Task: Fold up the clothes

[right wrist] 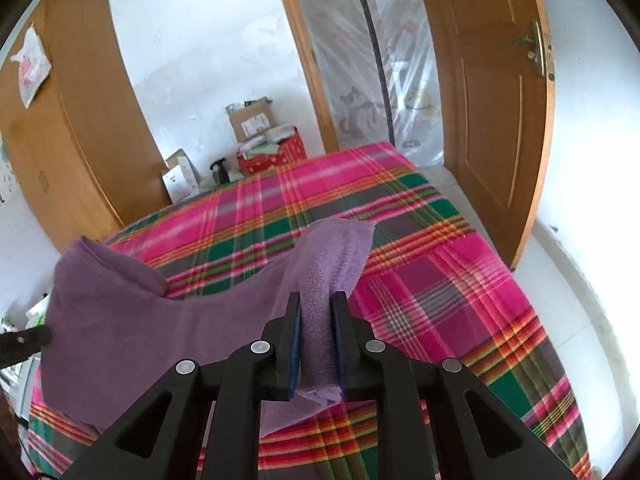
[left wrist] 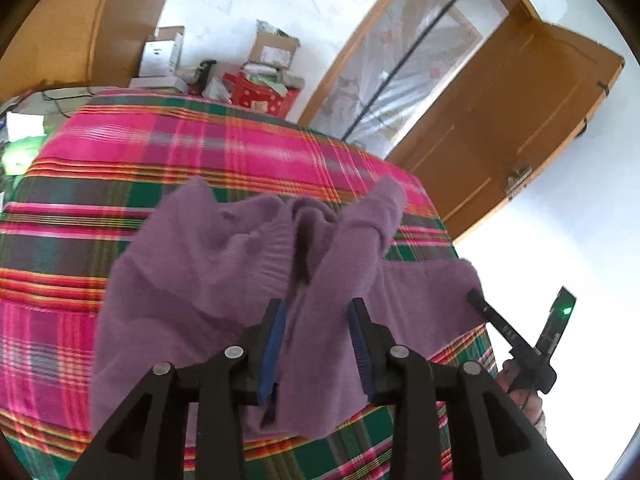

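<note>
The purple garment (left wrist: 224, 264) lay bunched on the plaid bedcover (left wrist: 120, 152), near the front edge of the bed, with ridges and loose folds across its middle and one sleeve-like part (left wrist: 384, 208) raised toward the far side. No flat, squared fold was visible in either view, so the task was judged to be at an early stage: the cloth had been gathered or lifted but not yet laid out or folded. The left gripper (left wrist: 318, 316) stood with its jaws moderately apart; a band of the garment passed between the blue pads (left wrist: 276, 336), but visible gaps on both sides showed that the pads did not press on it. The right gripper (right wrist: 318, 312) stood narrow, with a rolled strip of the garment (right wrist: 320, 320) filling the space between its pads; the cloth appeared to touch both pads, so it was judged to be held there, though lightly. In the left wrist view the right gripper's tip met the garment's right edge, with a hand (left wrist: 520, 384) behind it. The remaining work was judged to comprise spreading the garment flat, bringing the sleeves inward, and folding the body over. A wooden door (right wrist: 492, 100) and cardboard boxes (right wrist: 252, 120) stood beyond the bed.
</note>
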### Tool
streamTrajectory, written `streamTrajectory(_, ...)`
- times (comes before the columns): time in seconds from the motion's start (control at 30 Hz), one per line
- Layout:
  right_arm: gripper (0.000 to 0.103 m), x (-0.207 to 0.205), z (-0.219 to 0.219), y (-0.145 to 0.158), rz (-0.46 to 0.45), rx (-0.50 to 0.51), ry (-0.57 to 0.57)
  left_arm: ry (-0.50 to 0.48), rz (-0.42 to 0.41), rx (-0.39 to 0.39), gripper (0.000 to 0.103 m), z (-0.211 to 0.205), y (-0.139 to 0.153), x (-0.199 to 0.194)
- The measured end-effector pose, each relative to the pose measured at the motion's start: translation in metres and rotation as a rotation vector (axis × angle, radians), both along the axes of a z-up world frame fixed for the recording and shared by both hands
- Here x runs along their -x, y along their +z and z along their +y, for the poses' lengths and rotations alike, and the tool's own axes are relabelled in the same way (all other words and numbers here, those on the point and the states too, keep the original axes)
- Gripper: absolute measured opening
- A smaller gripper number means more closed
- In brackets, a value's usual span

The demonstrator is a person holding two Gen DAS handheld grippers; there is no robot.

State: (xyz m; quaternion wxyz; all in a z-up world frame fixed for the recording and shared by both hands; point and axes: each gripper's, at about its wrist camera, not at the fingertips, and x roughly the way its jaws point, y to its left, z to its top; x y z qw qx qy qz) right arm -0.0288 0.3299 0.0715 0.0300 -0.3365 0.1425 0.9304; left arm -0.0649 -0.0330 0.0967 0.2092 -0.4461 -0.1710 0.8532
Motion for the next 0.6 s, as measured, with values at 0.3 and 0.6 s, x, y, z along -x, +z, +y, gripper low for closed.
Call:
streamTrajectory(0.3, 0.039, -0.019, -0.017, 0.007, 0.050, 0.009, 0.099, 0.037, -0.020, 0.164, 0.034, -0.034, -0.011, -0.019)
streamTrajectory(0.6, 0.041, -0.031, -0.097, 0.013, 0.046, -0.001, 0.482, -0.119, 0.050, 0.434, 0.034, -0.005, -0.027, -0.064)
